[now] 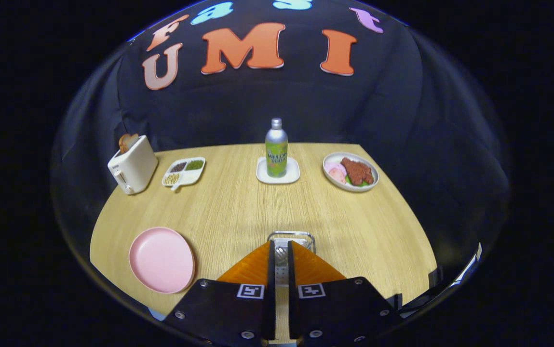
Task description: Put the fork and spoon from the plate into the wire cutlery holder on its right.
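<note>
My fingers [280,250] sit close together with only a narrow slit between them, and through that slit I see a thin strip of something metallic; I cannot tell whether it is a piece of cutlery pinched between them or just part of the wire behind. So I cannot say whether they are gripping anything. Their tips hang right over the wire cutlery holder [291,236], whose rounded-square rim peeks out just ahead of them on the wooden tabletop [238,207]. Most of the holder is hidden behind my fingers, so I cannot see what lies inside it.

To the left of my fingers and the holder lies the pink plate [161,260], near the tabletop's front rim. Its surface looks bare. I cannot make out the fork or the spoon with any certainty.

Well beyond my fingers, along the far side of the tabletop, stand 4 other things. Straight ahead is a green bottle [276,148] with a silver cap, upright on a small white square dish [277,171]. To its right is a round plate of food [351,171] with a brown piece and some pink slices. To its left is a white divided tray [183,171] with 3 compartments of beans or grains, and farther left a white toaster [132,165] with a slice of bread sticking out of the top.
</note>
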A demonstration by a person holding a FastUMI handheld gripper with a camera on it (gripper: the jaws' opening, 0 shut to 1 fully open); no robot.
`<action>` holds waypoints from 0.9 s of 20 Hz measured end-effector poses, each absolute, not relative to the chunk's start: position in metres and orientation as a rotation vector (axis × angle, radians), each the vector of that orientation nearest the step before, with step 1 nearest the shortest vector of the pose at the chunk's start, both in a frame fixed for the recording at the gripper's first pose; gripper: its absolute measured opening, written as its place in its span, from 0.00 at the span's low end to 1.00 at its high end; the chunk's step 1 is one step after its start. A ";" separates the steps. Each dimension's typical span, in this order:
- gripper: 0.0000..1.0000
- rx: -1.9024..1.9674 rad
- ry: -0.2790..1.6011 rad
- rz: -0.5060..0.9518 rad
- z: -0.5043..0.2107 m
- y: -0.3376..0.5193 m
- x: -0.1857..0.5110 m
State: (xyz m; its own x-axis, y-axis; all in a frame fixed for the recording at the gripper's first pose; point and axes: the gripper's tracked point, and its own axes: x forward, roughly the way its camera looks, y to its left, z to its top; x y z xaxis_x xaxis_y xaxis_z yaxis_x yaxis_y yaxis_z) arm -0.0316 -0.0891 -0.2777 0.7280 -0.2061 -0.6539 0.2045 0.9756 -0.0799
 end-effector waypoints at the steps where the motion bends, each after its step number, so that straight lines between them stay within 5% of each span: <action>1: 0.14 -0.015 0.665 -0.229 -0.262 -0.088 -0.025; 10: 0.25 -0.040 0.312 -0.224 -0.117 -0.069 0.014; 18: 0.68 -0.059 0.105 -0.208 -0.032 -0.055 0.017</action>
State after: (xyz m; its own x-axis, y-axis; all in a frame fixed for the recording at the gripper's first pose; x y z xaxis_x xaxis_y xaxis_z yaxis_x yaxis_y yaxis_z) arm 0.0173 -0.0555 -0.0318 0.9730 -0.2089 -0.0981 0.2027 0.9768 -0.0693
